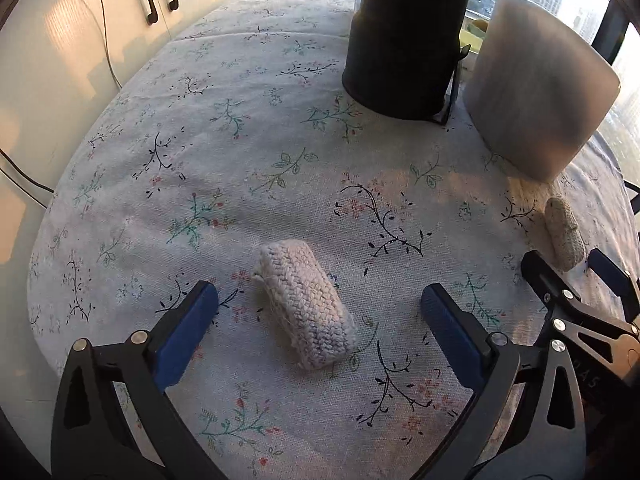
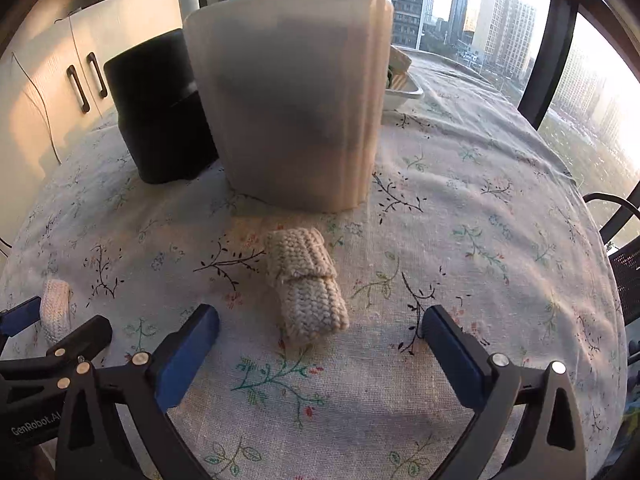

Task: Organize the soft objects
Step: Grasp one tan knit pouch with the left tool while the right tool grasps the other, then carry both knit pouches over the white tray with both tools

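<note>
A pinkish-white knitted cloth (image 1: 308, 304), folded into a thick pad, lies on the flowered tablecloth (image 1: 240, 160). My left gripper (image 1: 319, 290) is open, its blue pads well clear of the cloth on both sides. A beige knitted cloth (image 2: 304, 284), also folded, lies between the wide-open fingers of my right gripper (image 2: 321, 313), untouched. The left wrist view shows the right gripper (image 1: 565, 256) around the beige cloth (image 1: 562, 232). The right wrist view shows the left gripper (image 2: 66, 316) at the pale cloth (image 2: 56, 308).
A black round bin (image 1: 404, 36) and a pale ribbed bin (image 1: 536, 88) stand at the back of the table; the pale bin (image 2: 292, 96) is just behind the beige cloth. A white tray (image 2: 404, 92) sits behind it. Cabinets stand left, a dark chair (image 2: 624, 264) right.
</note>
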